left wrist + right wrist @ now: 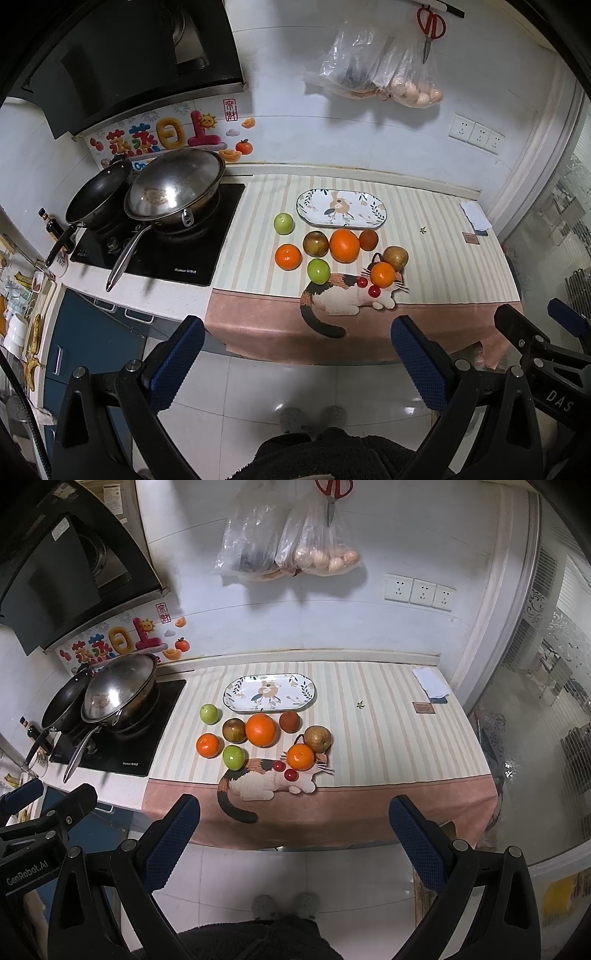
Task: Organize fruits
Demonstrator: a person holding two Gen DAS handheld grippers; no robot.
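Observation:
Several fruits lie loose on a striped cloth (443, 258) (388, 738) on the counter: a big orange (344, 245) (260, 730), two smaller oranges (288, 257) (382, 274), two green apples (283, 223) (318, 270), brownish fruits (316, 243) (395, 257) and two small red fruits (374, 291) (291, 774). An empty oval flowered plate (341, 207) (269, 693) sits just behind them. My left gripper (297, 363) and right gripper (293, 843) are both open and empty, held off the counter's front edge above the floor.
A black stove (159, 243) (122, 734) with a steel wok (175, 192) and a dark pan (98, 197) stands left of the cloth. Plastic bags (291, 542) and red scissors (430, 27) hang on the wall. A folded cloth (430, 681) lies at the back right.

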